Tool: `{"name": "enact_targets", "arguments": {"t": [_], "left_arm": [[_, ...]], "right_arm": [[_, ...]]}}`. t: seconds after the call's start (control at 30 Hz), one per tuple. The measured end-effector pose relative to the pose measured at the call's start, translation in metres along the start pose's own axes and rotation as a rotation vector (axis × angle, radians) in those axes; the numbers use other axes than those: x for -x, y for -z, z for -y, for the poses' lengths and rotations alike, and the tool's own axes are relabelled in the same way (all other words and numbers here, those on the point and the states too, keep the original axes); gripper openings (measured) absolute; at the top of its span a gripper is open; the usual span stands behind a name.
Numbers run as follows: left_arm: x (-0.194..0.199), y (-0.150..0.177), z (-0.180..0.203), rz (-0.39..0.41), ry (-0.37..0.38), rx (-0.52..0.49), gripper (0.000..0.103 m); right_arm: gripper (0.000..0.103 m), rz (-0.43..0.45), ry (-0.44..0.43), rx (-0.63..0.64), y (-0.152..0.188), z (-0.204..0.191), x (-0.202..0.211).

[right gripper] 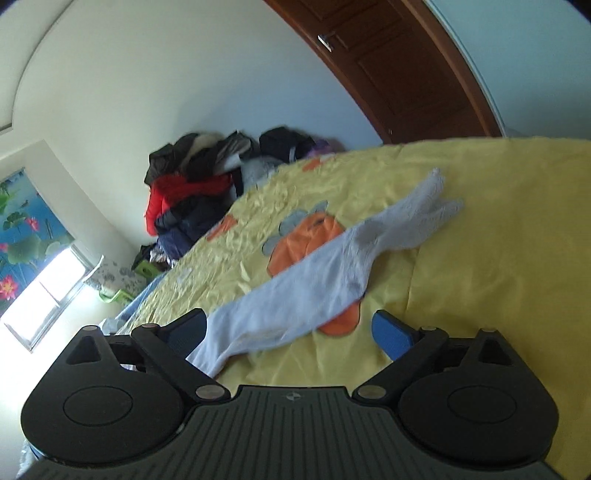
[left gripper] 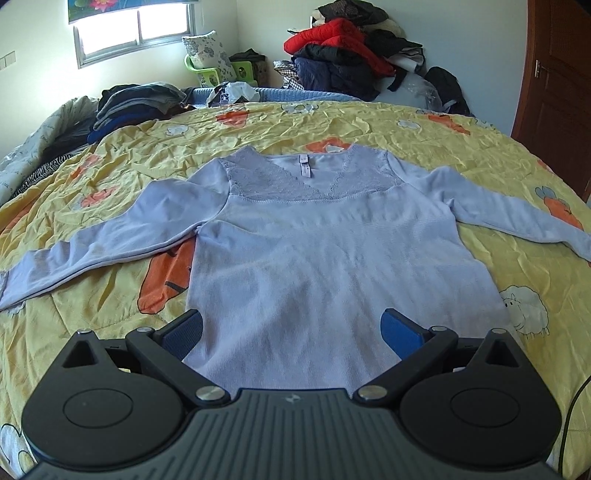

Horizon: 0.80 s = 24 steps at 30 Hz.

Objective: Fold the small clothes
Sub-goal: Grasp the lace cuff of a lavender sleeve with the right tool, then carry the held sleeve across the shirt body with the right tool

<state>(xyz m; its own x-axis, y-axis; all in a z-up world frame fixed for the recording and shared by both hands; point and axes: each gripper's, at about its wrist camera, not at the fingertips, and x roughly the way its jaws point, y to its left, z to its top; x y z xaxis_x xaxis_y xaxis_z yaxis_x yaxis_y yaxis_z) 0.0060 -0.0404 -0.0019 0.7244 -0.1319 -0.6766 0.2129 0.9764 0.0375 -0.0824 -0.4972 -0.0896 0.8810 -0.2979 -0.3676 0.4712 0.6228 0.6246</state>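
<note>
Nearest the left wrist lens: the left gripper (left gripper: 291, 332), blue pads spread wide, nothing between them, hovering over the lower body of a pale lilac long-sleeved top (left gripper: 314, 266). Hem of the top hidden behind the gripper housing, so its bottom edge cannot be made out. Spread flat, front up, on a yellow bedspread (left gripper: 369, 125) printed with orange and white cartoon shapes; lace panel and V-neck at the far end, small label visible inside the collar, writing too small to read. Both sleeves laid out sideways: one reaching to the picture's left edge with its cuff cut off there, the other running off to the right edge, likewise cropped.

Behind the bed, a heap of dark and red jackets (left gripper: 351, 48), partly blurred into one mass. Stack of folded dark clothes (left gripper: 136, 107) at the bed's far left corner, individual pieces hard to separate. Green plastic chair (left gripper: 210, 74) with a flowered cushion under a bright window (left gripper: 136, 33), glare washing out the panes. Brown wooden door (left gripper: 554, 74) at the right, cropped by the frame.

In the right wrist view, tilted and somewhat motion-blurred: the right gripper (right gripper: 290, 332), pads also wide apart and gripping nothing, one sleeve (right gripper: 332, 266) of the top lying diagonally on the bedspread between and beyond the fingers. Its near end disappears behind the left-hand finger; body of the top out of sight here.
</note>
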Motion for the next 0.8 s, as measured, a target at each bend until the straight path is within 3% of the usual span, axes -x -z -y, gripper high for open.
{"name": "enact_targets", "arguments": {"t": [0.17,0.27,0.47,0.53,0.6,0.8], "left_arm": [[0.000,0.000,0.006,-0.003,0.000,-0.022,0.103],[0.000,0.000,0.010,-0.001,-0.006,-0.035,0.103],[-0.002,0.000,0.011,-0.010,-0.007,-0.037,0.103],[-0.002,-0.001,0.011,-0.006,-0.014,-0.040,0.103],[-0.001,-0.001,0.010,-0.001,-0.023,-0.042,0.103],[-0.002,-0.003,0.003,0.011,-0.072,-0.033,0.103]], "right_arm": [[0.092,0.017,0.007,-0.018,-0.015,0.001,-0.032],[0.083,0.036,0.025,-0.044,-0.023,0.003,-0.048],[0.045,0.044,0.075,-0.090,-0.033,0.007,-0.073],[0.024,0.033,0.084,-0.119,-0.035,0.011,-0.077],[0.012,0.020,0.096,-0.166,-0.036,0.017,-0.079],[0.011,0.045,0.046,-0.256,-0.032,0.020,-0.077]]}}
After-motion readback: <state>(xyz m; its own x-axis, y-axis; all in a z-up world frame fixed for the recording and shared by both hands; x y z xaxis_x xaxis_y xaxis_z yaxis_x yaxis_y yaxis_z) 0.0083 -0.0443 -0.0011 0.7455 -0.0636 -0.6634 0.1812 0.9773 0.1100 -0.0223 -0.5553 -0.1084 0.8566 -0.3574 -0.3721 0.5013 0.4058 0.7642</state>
